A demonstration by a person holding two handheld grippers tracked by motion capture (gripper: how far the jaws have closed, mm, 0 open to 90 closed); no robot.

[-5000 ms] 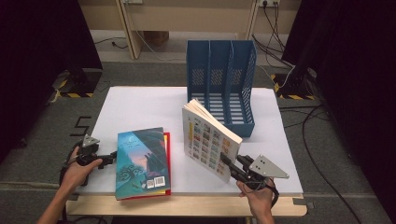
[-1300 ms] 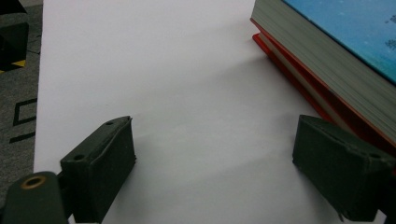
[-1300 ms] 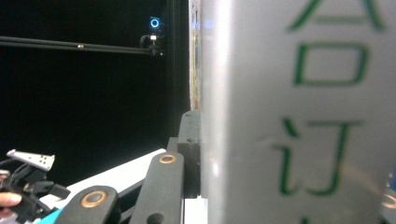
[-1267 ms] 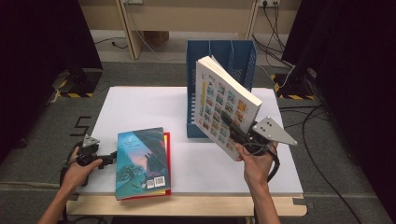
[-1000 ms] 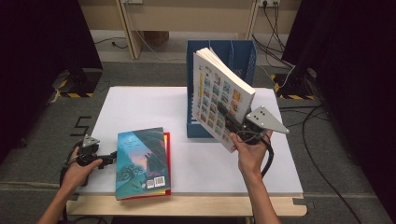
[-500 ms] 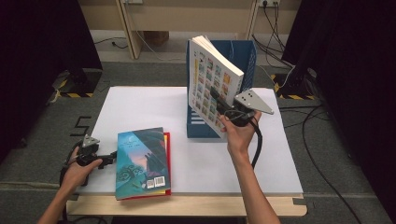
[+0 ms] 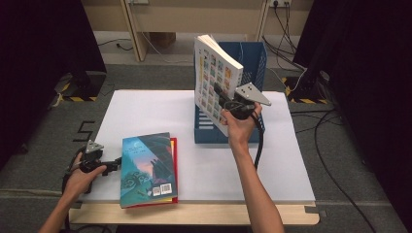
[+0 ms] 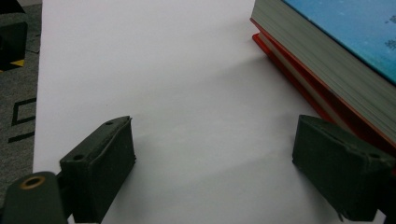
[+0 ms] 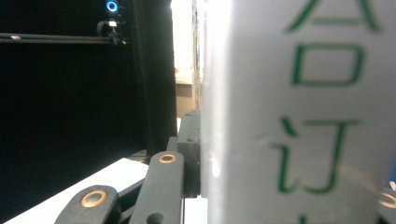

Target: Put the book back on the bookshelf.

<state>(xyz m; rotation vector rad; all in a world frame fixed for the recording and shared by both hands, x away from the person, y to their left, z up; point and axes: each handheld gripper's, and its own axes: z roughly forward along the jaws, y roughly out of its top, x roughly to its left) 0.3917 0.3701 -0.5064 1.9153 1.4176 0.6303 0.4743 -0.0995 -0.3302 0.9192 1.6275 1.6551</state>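
High view: we are carrying the thick white picture-covered book [image 7: 216,80], clamped in our right gripper [image 7: 224,97], at upper centre toward the blue plastic file rack [image 7: 252,58], needing it lined up with a slot, while our left gripper [image 7: 116,162] is resting wide open and empty at lower left.

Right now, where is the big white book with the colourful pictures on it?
In the high view, the white book is up in the air, pinched by the right gripper, just over the blue file rack at the table's far side.

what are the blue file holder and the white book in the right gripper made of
Blue slotted file holder: probably moulded plastic, given its even colour and thin slotted walls. White picture-covered book held by the right gripper: paper pages, with a glossy card cover that catches light in the right gripper view.
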